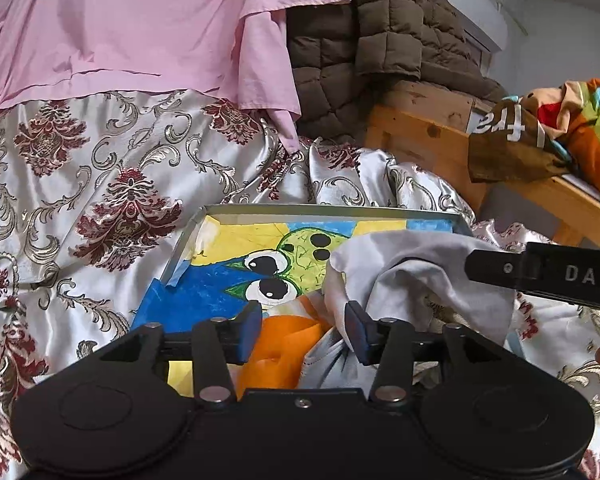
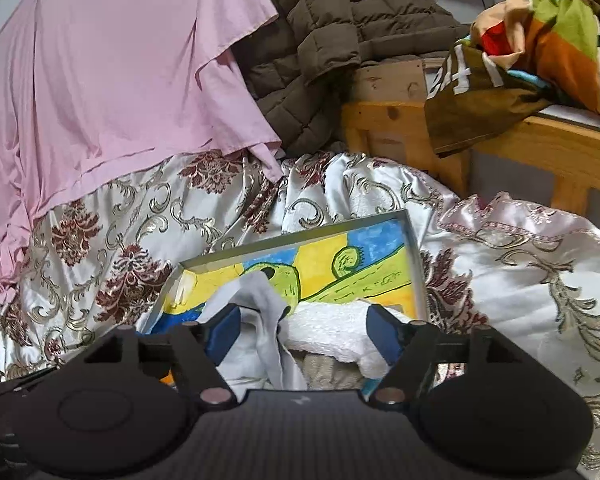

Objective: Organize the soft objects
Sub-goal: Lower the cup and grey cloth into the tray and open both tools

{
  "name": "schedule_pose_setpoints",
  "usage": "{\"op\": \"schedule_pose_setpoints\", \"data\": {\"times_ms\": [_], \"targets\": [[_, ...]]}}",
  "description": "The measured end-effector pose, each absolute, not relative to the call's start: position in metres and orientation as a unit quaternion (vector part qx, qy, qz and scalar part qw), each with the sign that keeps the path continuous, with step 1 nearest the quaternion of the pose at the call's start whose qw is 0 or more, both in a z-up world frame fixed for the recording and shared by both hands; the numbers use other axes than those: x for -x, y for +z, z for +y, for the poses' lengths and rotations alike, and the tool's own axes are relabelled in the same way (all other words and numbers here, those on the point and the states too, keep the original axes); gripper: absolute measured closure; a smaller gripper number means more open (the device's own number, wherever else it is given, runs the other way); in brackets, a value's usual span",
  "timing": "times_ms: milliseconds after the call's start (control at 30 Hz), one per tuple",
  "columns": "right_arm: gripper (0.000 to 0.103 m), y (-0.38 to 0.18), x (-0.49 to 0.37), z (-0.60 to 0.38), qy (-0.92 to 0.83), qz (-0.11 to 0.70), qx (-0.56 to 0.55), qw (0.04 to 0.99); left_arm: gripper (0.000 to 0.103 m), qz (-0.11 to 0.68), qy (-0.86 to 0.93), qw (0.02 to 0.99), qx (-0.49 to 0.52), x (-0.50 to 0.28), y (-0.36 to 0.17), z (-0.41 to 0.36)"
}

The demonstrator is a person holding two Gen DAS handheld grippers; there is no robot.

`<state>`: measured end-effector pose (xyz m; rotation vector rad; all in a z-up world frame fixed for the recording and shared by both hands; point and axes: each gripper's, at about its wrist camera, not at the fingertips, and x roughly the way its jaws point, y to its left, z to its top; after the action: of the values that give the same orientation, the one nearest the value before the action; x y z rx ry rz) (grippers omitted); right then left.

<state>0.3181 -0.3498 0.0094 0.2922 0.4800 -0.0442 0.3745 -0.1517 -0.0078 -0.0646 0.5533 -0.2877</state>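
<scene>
Soft grey cloth (image 1: 416,276) lies bunched at the painted metal tray's (image 1: 328,210) right edge; left gripper (image 1: 305,330) and right gripper (image 2: 305,326), jaws apart, should withdraw without snagging its folds.

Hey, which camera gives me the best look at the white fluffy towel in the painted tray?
The right wrist view. There the white towel lies in plain sight in the painted tray, beside the grey cloth. In the left wrist view the grey cloth covers that side of the tray, and no towel shows.
</scene>
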Motion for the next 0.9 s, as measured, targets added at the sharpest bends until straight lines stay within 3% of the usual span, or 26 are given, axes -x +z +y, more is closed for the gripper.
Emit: {"op": "schedule_pose_setpoints", "data": {"times_ms": [367,900], "targets": [[0.011,0.028,-0.275,-0.354,-0.001,0.218,-0.126,0.968,0.042,0.260,-0.140,0.954,0.057,-0.334,0.011,-0.141],[0.002,0.035,-0.199,-0.337,-0.001,0.206,-0.080,0.975,0.026,0.238,-0.133,0.960,0.065,-0.257,0.025,-0.101]]}}
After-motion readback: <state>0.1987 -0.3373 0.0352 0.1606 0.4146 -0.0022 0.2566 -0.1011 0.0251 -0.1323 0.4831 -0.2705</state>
